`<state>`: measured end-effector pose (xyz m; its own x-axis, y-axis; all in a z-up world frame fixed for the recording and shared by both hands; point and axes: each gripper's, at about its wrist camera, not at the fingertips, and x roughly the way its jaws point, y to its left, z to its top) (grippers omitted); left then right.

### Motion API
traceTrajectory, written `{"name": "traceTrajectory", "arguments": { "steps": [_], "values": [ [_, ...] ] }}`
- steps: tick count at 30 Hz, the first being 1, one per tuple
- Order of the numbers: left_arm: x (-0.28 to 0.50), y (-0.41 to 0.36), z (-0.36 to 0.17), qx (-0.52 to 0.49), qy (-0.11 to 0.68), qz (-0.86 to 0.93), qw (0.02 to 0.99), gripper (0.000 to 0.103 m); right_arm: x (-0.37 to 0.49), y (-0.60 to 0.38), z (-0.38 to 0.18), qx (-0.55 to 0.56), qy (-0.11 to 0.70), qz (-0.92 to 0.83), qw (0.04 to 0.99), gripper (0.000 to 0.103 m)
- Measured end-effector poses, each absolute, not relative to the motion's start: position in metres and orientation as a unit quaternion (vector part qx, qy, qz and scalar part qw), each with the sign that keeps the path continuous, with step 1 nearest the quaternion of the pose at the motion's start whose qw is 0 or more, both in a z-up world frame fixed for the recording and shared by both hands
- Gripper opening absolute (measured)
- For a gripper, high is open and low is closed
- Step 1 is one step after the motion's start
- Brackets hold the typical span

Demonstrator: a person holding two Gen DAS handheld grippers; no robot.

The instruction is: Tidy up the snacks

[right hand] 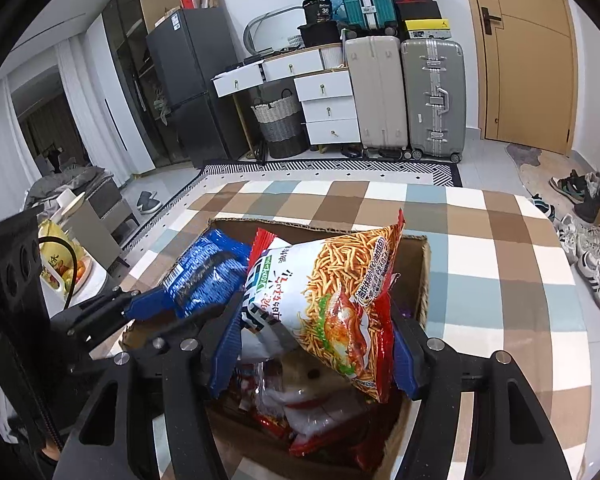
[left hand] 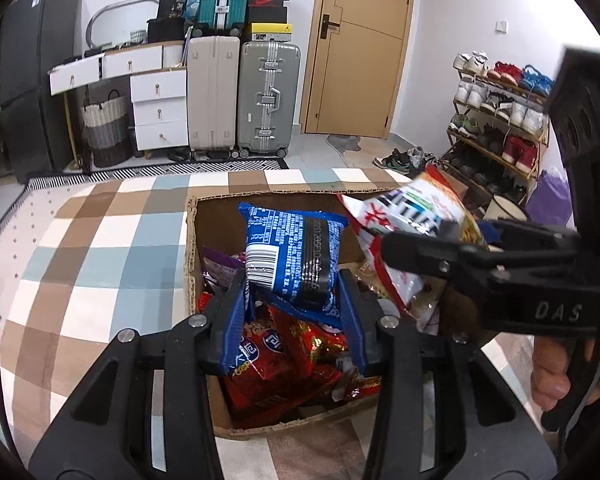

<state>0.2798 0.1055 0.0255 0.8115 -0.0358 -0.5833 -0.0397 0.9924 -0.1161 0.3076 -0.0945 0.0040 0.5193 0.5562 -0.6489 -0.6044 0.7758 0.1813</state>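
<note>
An open cardboard box [left hand: 190, 248] [right hand: 422, 280] of snack packets sits on a checked tablecloth. My left gripper [left hand: 296, 300] is shut on a blue snack packet [left hand: 296, 252] and holds it upright above the box; the packet also shows in the right wrist view [right hand: 204, 268]. My right gripper [right hand: 316, 340] is shut on an orange and white noodle-snack bag [right hand: 332, 296], lifted over the box beside the blue packet; in the left wrist view the bag [left hand: 416, 216] is at right. Red packets [left hand: 276, 360] and a clear bag [right hand: 316, 408] lie inside the box.
The checked table [left hand: 100, 248] spreads left of the box. A shoe rack [left hand: 496, 120] stands to the right, suitcases [left hand: 268, 96] and white drawers [left hand: 156, 104] at the back wall. A fruit dish [right hand: 64, 272] sits at the left in the right wrist view.
</note>
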Motion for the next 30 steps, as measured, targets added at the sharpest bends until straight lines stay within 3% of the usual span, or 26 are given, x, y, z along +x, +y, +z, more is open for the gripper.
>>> {"name": "traceTrajectory", "arguments": {
  "steps": [7,12,15,20,25,30],
  "values": [
    [0.283,0.106,0.023,-0.059,0.305,0.000,0.951,0.040,0.315,-0.082,0.002,-0.048,0.366,0.333,0.868,0.067],
    [0.280,0.112,0.025,-0.075,0.305,0.001,0.949,0.042,0.304,-0.090,0.012,-0.046,0.332,0.337,0.880,0.089],
    [0.278,0.116,0.028,-0.084,0.303,0.000,0.949,0.050,0.299,-0.100,0.019,-0.043,0.320,0.336,0.885,0.090],
    [0.269,0.117,0.035,-0.097,0.294,-0.016,0.951,0.081,0.290,-0.119,0.024,-0.037,0.310,0.328,0.892,0.097],
    [0.252,0.111,0.042,-0.083,0.280,-0.002,0.956,0.102,0.278,-0.136,0.028,-0.013,0.299,0.339,0.892,0.102],
    [0.227,0.106,0.049,-0.071,0.267,0.007,0.961,0.102,0.258,-0.151,0.030,0.005,0.278,0.351,0.894,0.102]
  ]
}}
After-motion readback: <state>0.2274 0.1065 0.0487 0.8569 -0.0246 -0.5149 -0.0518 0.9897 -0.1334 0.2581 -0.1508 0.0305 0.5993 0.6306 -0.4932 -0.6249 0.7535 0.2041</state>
